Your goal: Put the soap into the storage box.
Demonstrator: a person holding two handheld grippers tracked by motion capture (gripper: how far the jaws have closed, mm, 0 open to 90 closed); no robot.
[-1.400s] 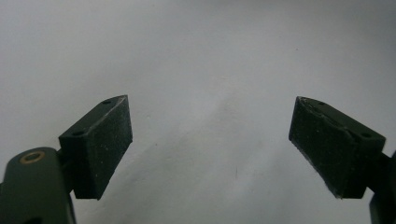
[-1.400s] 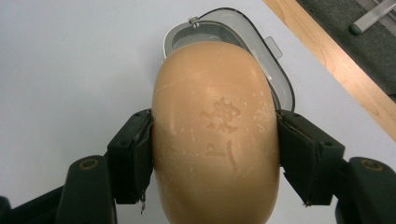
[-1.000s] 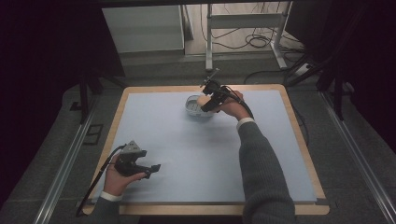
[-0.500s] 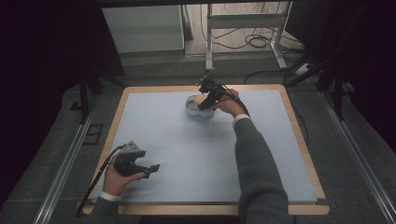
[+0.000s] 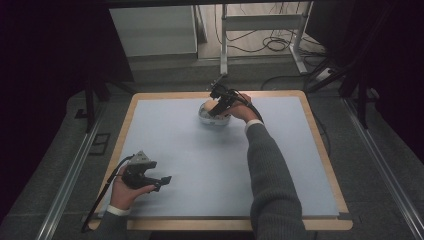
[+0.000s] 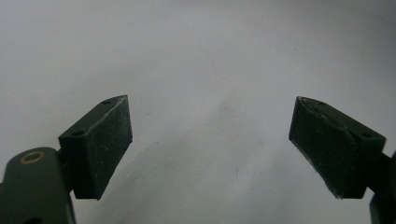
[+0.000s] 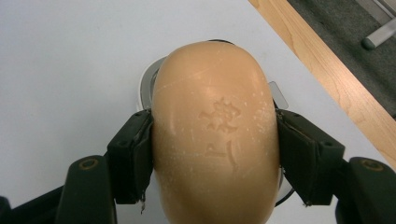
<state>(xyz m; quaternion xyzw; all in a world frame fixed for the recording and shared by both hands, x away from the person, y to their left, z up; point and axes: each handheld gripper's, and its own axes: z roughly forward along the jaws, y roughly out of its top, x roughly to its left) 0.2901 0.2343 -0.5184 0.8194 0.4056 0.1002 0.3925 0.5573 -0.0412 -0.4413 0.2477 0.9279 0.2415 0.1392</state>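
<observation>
right hand-held gripper [image 7: 215, 154] now farther back, clamping tan embossed soap bar [image 7: 215, 135]; left hand-held gripper [image 6: 210, 140] unclenched

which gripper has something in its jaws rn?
The right gripper, at the table's far edge: its jaws clamp a tan soap bar over a white dish. The left gripper sits open over bare mat.

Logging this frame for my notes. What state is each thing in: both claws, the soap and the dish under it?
Left claw: open, nothing between its jaws, low over the table's pale mat near the front left.
Right claw: shut on the soap, a jaw on each side.
Soap: tan oval bar, gripped, over the dish.
Dish: white, on the mat near the far edge; contact with the soap cannot be told.
</observation>
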